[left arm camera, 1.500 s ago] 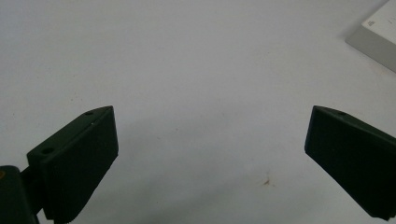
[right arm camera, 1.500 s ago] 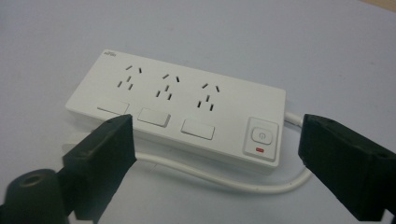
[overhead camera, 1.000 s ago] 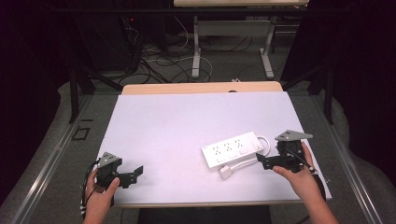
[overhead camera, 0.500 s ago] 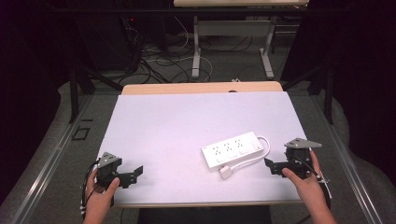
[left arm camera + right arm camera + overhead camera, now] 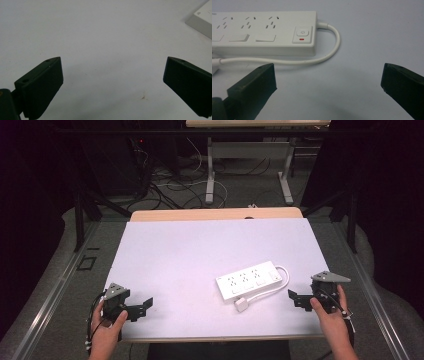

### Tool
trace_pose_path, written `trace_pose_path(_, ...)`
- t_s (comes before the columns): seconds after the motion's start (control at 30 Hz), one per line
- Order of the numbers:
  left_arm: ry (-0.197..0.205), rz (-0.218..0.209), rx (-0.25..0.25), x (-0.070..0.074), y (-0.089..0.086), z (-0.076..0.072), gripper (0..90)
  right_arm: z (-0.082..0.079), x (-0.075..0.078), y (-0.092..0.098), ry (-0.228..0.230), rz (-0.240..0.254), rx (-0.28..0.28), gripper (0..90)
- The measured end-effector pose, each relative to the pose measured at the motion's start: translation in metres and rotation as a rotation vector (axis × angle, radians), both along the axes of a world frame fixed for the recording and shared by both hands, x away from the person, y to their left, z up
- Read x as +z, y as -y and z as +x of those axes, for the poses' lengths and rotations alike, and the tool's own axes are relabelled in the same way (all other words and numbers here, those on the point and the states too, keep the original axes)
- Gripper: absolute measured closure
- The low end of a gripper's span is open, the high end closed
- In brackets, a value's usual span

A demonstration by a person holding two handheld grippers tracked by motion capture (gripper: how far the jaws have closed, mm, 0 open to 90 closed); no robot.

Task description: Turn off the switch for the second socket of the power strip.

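Right gripper [image 5: 299, 300], high view: held by a hand near the right end of the worktop's near edge, jaws apart and empty, aimed left toward the power strip [image 5: 249, 280]. The strip lies flat, right of the worktop's middle and closer to the near edge, set at a slant; its white cable [image 5: 270, 290] loops off the right end and runs back along the near side to a plug [image 5: 242, 305] lying on the worktop [image 5: 200, 250]. Left gripper [image 5: 137, 307], same view: near the near-left corner, jaws apart, holding nothing, well apart from the strip.

Left gripper view: left gripper [image 5: 112, 82] with both black jaws spread wide over bare worktop; one corner of the power strip [image 5: 201, 21] shows at the upper right, far off.

Right gripper view: right gripper [image 5: 329, 85] with jaws wide apart, nothing between them. Power strip [image 5: 264, 32] straight ahead, switch end nearest, a rocker switch [image 5: 302, 35] with a red mark; the cable [image 5: 329, 53] curves between strip and jaws. The sockets appear empty, though the far end is cut off.

Step in hand, as judged: approach to the strip or its cable with the right gripper. Advice: keep the jaws wide, come in low and level, commit to one target, either the cable loop or the strip's end, and centre it between the jaws before closing so the light strip does not skid.
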State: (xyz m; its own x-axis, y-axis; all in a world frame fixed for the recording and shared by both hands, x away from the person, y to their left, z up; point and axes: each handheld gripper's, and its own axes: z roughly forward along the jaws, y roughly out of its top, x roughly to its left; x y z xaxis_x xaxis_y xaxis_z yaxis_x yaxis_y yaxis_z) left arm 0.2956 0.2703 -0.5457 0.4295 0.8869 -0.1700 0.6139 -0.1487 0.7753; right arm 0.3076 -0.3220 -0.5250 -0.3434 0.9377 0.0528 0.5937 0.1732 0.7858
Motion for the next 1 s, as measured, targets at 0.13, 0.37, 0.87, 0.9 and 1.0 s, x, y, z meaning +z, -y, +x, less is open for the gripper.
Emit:
trace_pose_path(0.13, 0.0, 0.001, -0.001, 0.0, 0.0, 0.0, 2.8, 0.0, -0.004, 0.005, 0.004, 0.001, -0.018, 0.0)
trace_pose_path(0.37, -0.001, -0.001, -0.001, 0.0, 0.0, 0.0, 2.8, 0.001, -0.012, 0.008, -0.011, -0.003, -0.03, 0.0)
trace_pose_path(0.87, -0.001, -0.001, 0.0, 0.0, 0.001, 0.001, 2.8, 0.0, -0.021, 0.012, -0.033, 0.005, -0.054, 0.0)
trace_pose_path(0.9, -0.003, 0.0, 0.001, 0.0, 0.001, 0.001, 2.8, 0.0, -0.021, 0.012, -0.033, 0.005, -0.054, 0.0)
trace_pose_path(1.0, 0.005, -0.002, 0.005, -0.001, 0.001, 0.001, 2.8, 0.0, -0.022, 0.011, -0.035, 0.005, -0.052, 0.0)
